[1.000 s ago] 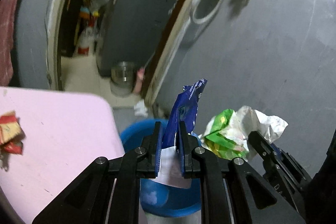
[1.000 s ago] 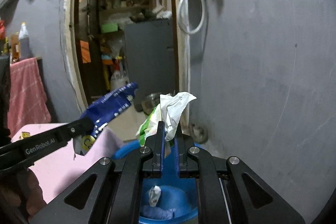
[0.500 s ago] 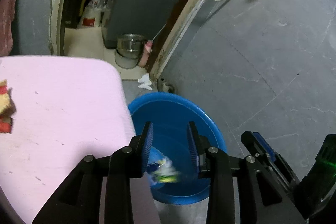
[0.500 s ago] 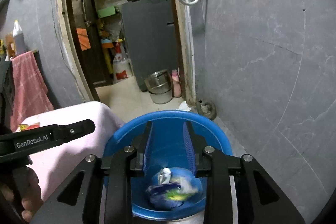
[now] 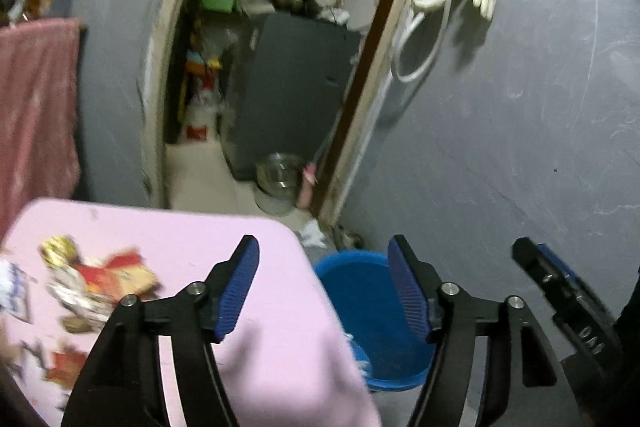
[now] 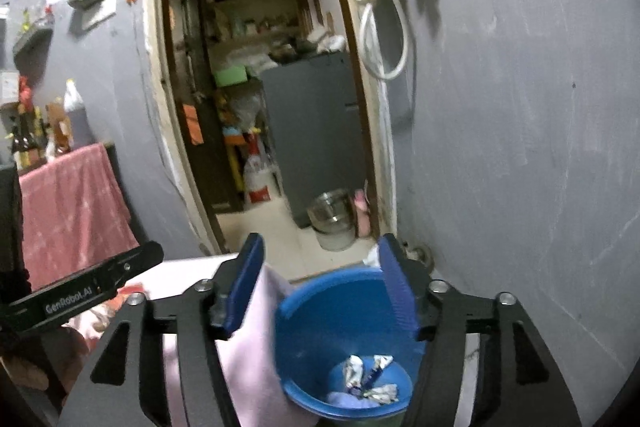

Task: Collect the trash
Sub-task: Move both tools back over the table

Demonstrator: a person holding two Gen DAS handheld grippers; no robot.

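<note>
A blue bucket (image 6: 344, 311) stands on the floor beside the pink table (image 5: 192, 239), with crumpled wrappers (image 6: 370, 379) lying in its bottom. My right gripper (image 6: 320, 281) hangs above the bucket, its jaws opening and nothing between them. My left gripper (image 5: 322, 287) is over the table's right edge and the bucket (image 5: 368, 307), its jaws also opening and empty. Red and yellow wrappers (image 5: 100, 279) lie on the table at the left. The left gripper's finger (image 6: 100, 283) shows at the left of the right wrist view.
A grey wall (image 6: 520, 147) rises right of the bucket. A doorway (image 6: 260, 107) opens to a room with a grey cabinet (image 6: 316, 131) and a steel pot (image 6: 332, 215). A pink towel (image 5: 36, 107) hangs at the left.
Both grippers opened and let their wrappers drop into the bucket. Both then rose, and the left one swung left toward the table.
</note>
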